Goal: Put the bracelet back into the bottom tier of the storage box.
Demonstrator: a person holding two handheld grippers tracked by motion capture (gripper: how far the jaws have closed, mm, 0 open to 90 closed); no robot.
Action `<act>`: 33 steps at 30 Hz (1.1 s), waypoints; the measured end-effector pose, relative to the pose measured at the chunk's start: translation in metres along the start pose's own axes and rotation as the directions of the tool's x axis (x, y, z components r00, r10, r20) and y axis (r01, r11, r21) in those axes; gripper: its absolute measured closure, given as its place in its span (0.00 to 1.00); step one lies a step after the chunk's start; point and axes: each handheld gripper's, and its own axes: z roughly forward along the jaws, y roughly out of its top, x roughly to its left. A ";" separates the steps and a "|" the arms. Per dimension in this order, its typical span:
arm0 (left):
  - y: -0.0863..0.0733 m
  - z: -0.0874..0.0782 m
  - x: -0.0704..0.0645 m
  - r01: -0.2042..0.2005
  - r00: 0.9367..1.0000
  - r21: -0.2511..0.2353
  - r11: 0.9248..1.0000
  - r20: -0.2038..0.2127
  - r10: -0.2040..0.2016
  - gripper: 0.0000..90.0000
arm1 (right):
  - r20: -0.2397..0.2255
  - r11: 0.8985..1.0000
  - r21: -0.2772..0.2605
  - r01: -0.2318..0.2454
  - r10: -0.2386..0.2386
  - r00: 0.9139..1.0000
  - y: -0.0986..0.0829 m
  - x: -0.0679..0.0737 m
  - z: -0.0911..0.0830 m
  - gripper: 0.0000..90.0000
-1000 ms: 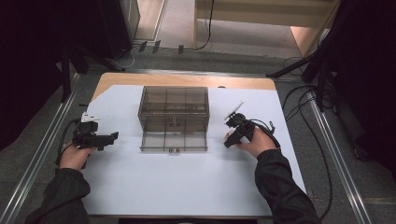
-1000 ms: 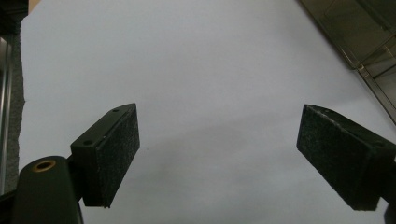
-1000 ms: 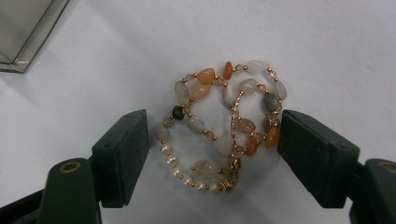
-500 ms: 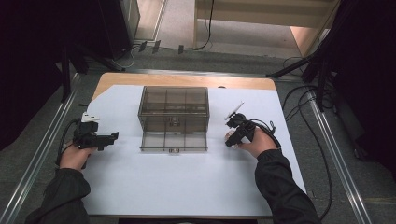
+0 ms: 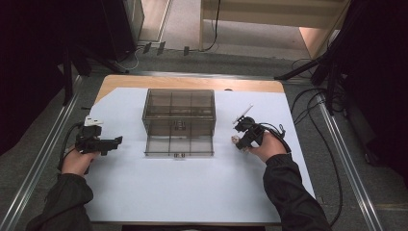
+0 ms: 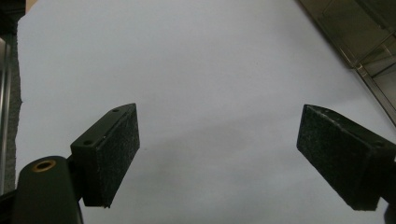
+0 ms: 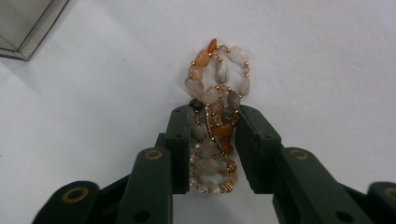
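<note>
While two dark sleeves come in from the near edge of the table (image 5: 144, 202), each hand holds one black gripper over a smooth, matte white sheet that covers most of the top. At the near left, the left gripper (image 6: 219, 161) hovers over bare sheet with its two jaws wide apart and nothing between them; their inner faces are flat rectangular pads (image 6: 122, 147) of coarse, felt-like black, and in the high view this gripper (image 5: 113, 141) points right toward the box. At the near right, the right gripper (image 7: 214, 144) is clamped on one bracelet (image 7: 217, 84), its two jaws pressed against the bunched strands from both sides. That bracelet is a looped string of glossy, irregular oval stones in cream, grey, amber and orange, spaced by tiny gold beads, and its free loop reaches past the jaw tips over the sheet; in the high view it is a pale speck at the right gripper (image 5: 239, 140), just right of the box. Farther in, at the middle of the sheet, stands one box (image 5: 179, 120) of smoky, see-through plastic, rectangular, with thin dividers forming compartments. Beyond the sheet, a strip of bare wooden tabletop shows along the far edge.
</note>
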 end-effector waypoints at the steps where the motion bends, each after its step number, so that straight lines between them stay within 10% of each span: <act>1: 0.000 0.000 0.000 0.000 1.000 0.000 1.000 0.000 0.000 0.16 | -0.001 1.000 0.002 -0.003 0.003 1.000 0.000 0.000 0.000 0.81; 33: 0.000 -0.001 0.001 0.006 1.000 -0.010 1.000 -0.004 -0.006 0.16 | -0.057 0.992 -0.114 -0.054 0.047 0.997 -0.002 -0.012 -0.029 0.96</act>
